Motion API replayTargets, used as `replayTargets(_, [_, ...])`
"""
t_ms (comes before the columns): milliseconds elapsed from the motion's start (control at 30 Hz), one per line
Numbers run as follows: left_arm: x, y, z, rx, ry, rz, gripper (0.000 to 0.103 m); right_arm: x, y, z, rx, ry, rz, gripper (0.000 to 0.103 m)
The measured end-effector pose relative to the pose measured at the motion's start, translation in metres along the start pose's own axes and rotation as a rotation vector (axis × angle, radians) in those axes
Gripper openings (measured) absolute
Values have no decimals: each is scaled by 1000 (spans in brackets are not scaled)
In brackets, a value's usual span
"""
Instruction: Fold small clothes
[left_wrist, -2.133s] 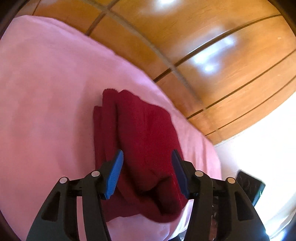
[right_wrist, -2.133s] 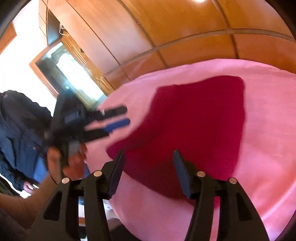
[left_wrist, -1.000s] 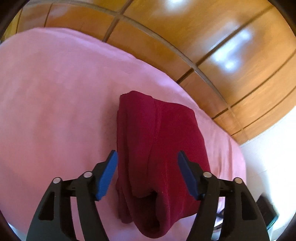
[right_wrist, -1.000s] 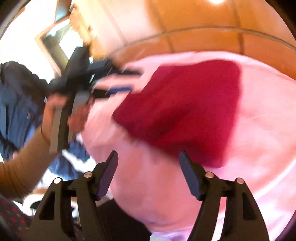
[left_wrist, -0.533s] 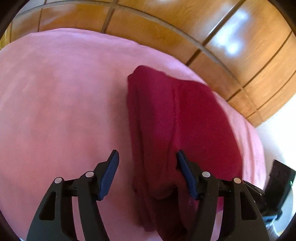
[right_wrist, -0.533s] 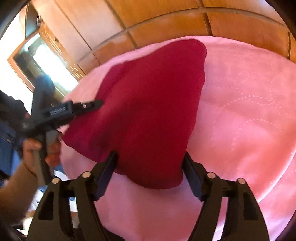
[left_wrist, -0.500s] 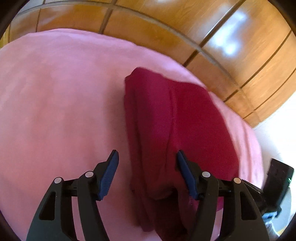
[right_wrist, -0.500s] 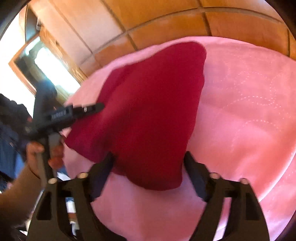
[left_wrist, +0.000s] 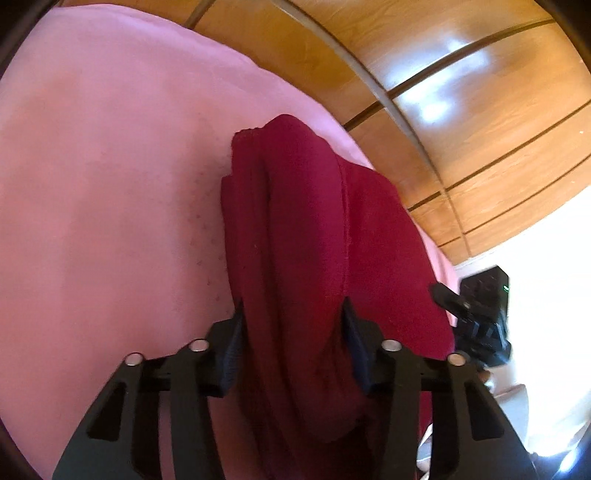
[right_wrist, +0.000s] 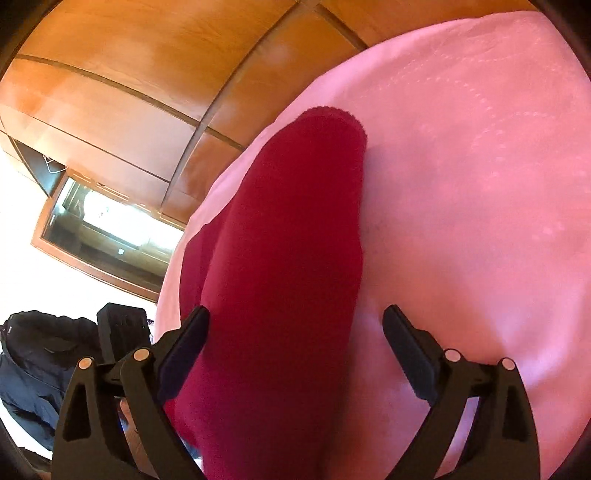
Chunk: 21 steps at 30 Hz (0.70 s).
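Surface: a bed covered with a pink bedspread carries the work; wooden wall panelling stands behind its far edge.
Garment: a dark red knitted garment, already doubled into a long narrow bundle, lies near one side edge of the bedspread, with one end reaching toward the near edge. Its far end shows a scalloped hem. Exact type of garment cannot be told.
Left gripper: the left gripper is placed astride the near end of the bundle. Its jaws are closing, with folded layers between them; the blue pads are seen at the cloth on both sides, apparently touching it. A firm pinch is not confirmed.
Right gripper: the right gripper is set over the same garment from the other side. Its jaws are spread wide; the cloth lies against the left pad, while the right pad is clear of it over bare bedspread. Nothing is held.
Reason for placement: both tools are judged to be brought to the near end so that it can be taken at two points and lifted evenly over for the next fold.
Progress: partly folded; at least one further fold is judged outstanding.
Risk: thick layers may slip unevenly from a partial pinch.
Surroundings: a dark jacket is seen beyond the bed's edge.
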<state>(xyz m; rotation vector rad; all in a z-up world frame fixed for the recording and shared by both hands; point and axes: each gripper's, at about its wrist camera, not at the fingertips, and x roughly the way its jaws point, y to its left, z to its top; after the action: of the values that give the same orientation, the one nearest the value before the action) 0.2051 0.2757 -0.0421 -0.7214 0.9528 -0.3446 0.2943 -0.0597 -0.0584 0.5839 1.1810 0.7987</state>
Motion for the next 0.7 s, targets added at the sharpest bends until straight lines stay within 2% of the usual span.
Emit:
replayTargets(67, [0, -1, -2, 22, -8, -17, 36, 6, -2, 1, -8, 27, 22, 70])
replayTargets(100, [0, -2, -4, 29, -12, -23, 33, 9, 0, -1, -14, 34, 6, 66])
replayTargets(167, [-4, -1, -6, 36, -22, -42, 30, 7, 5, -4, -39, 33, 3, 51])
replayTargets(233, [-10, -4, -9, 42, -36, -70, 27, -4, 11, -8, -40, 19, 16, 44])
replayTargets(467, [-22, -40, -30, 101, -41, -137, 26, -57, 43, -32, -116, -67, 17, 40])
replayTargets(700, [13, -125, -34, 228, 20, -233, 27, -165, 30, -43, -137, -226, -65, 40])
